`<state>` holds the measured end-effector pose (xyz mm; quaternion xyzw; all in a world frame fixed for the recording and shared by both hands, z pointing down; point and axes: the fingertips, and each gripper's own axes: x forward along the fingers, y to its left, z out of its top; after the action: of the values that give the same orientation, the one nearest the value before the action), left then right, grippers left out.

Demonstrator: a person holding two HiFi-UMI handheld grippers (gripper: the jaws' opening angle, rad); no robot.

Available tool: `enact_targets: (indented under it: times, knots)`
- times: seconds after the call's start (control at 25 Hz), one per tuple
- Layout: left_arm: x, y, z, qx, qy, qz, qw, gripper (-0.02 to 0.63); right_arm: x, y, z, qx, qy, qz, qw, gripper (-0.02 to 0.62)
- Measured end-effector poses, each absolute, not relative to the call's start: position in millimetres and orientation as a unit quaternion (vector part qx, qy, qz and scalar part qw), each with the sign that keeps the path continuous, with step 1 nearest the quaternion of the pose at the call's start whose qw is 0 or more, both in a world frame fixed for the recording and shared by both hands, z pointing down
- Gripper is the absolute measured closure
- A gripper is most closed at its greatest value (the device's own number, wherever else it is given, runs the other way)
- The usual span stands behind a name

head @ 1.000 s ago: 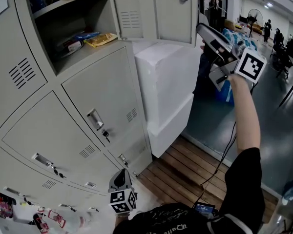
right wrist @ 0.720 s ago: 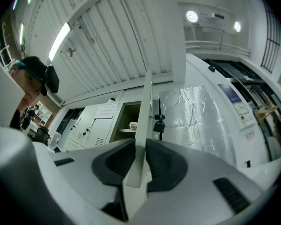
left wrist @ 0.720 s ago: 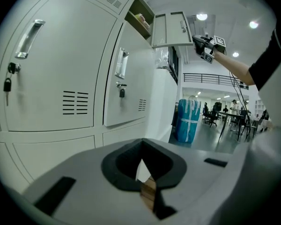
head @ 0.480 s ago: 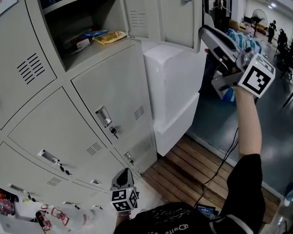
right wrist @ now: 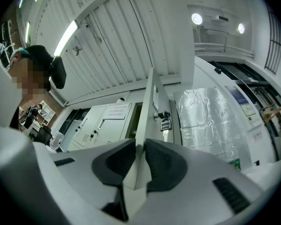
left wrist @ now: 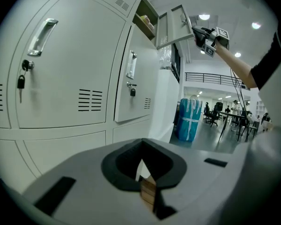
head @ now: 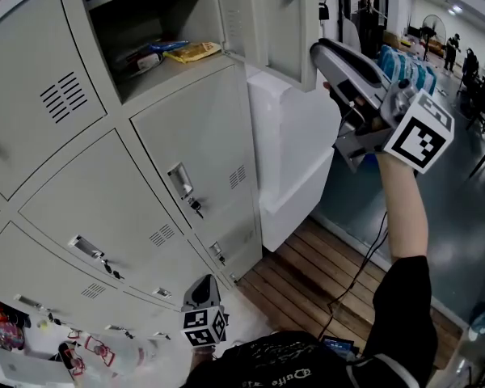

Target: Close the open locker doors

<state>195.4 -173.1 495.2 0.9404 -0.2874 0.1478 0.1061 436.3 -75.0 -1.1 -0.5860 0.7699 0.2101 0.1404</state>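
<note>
Upper locker door (head: 276, 23) half open, not yet shut.
Edge clamped in right gripper (head: 322, 53), jaws just tightened; left gripper (head: 202, 291) closed, empty.

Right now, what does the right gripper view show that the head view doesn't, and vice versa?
Only the right gripper view: the right claw, its jaws just closed further, pinching the open locker door by its edge. Only the head view: snack packets on the locker shelf, and the left claw low by closed lockers. Both: that door and the right claw.
</note>
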Motion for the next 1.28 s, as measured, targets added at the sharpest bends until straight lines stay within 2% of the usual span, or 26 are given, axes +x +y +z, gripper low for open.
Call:
enact_targets:
  times: [0.44,1.12,1.28]
  knots:
    - [167.4,-168.6,501.4,0.937,-0.295,0.153,0.108,0.6,380.5,-104.1,-0.4,-0.604,0.747,0.233,0.151,0.528]
    - [115.7,-180.2,508.0,0.921,-0.343,0.144,0.114,0.6,304.1,-178.0,1.8,-0.643,0.704,0.29,0.076,0.535]
    - [102.0,-184.7,511.6,0.914,-0.359,0.141,0.121,0.6,293.6,-197.2,1.4,-0.646,0.705,0.283,0.075,0.537]
